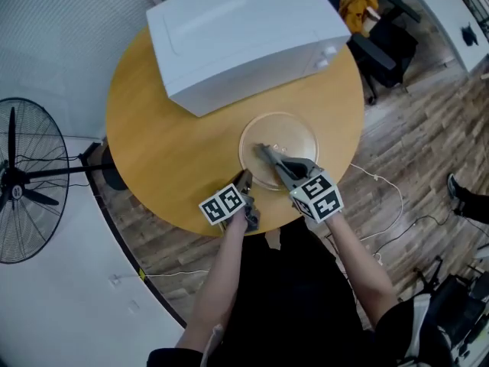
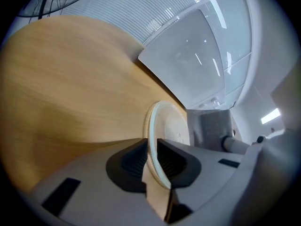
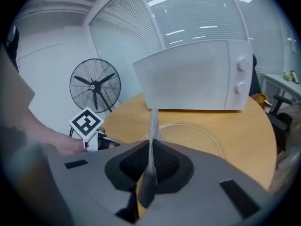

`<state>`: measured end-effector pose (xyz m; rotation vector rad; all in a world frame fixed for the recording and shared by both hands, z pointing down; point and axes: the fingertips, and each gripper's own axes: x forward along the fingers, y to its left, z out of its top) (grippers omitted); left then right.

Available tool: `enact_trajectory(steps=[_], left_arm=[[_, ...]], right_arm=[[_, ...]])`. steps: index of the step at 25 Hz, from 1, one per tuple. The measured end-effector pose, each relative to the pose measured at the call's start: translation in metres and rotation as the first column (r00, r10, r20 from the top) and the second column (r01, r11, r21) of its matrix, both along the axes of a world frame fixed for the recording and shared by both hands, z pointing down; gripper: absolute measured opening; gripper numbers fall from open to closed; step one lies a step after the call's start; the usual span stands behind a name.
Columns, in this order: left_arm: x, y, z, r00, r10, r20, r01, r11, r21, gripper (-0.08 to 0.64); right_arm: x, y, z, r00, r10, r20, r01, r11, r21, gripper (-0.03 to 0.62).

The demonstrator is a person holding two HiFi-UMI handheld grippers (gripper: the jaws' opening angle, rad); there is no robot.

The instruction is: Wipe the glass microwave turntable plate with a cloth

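Note:
The glass turntable plate (image 1: 279, 145) lies on the round wooden table (image 1: 164, 155), in front of the microwave. My left gripper (image 1: 244, 180) is at the plate's near-left edge. In the left gripper view the plate's rim (image 2: 151, 140) runs between the jaws of the left gripper (image 2: 153, 157), and the pads sit close on either side without visibly pressing it. My right gripper (image 1: 265, 153) hovers over the plate, shut on a grey cloth (image 3: 151, 140). The cloth (image 1: 293, 164) hangs off the glass and also shows in the left gripper view (image 2: 209, 128).
A white microwave (image 1: 244, 37) with its door shut fills the table's far side, close behind the plate. A standing fan (image 1: 15, 178) is on the floor to the left. An office chair (image 1: 386, 40) and loose cables (image 1: 382, 197) are to the right.

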<state>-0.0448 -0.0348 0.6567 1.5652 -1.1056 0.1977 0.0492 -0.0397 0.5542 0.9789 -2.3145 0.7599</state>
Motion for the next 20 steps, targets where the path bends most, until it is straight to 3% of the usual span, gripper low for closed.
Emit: enact_trajectory(steps=[4,10,13,17,18,20], left_arm=[[-0.004,0.001,-0.003,0.998,0.008,-0.07,-0.008,1.0,0.002,0.077],[-0.012,0.015,-0.026,0.983,0.165,-0.081,-0.16,0.985,0.067,0.089],[-0.02,0.018,-0.051,0.968,0.243,-0.06,-0.233,0.962,0.139,0.089],[-0.027,0.022,-0.093,0.944,0.328,0.027,-0.323,0.908,0.267,0.089],[-0.028,0.023,-0.104,0.932,0.355,0.076,-0.361,0.881,0.306,0.089],[-0.027,0.031,-0.128,0.883,0.419,0.211,-0.469,0.796,0.383,0.089]], right_arm=[[0.008,0.012,-0.026,0.993,0.116,-0.019,-0.115,0.992,0.048,0.023],[0.022,0.039,-0.057,0.957,0.291,-0.02,-0.287,0.951,0.116,0.023],[0.026,0.053,-0.073,0.928,0.372,-0.002,-0.368,0.917,0.152,0.023],[0.032,0.076,-0.093,0.885,0.465,0.015,-0.459,0.868,0.189,0.023],[0.033,0.082,-0.099,0.876,0.482,0.023,-0.476,0.857,0.199,0.023],[0.033,0.091,-0.111,0.859,0.51,0.038,-0.505,0.835,0.219,0.023]])
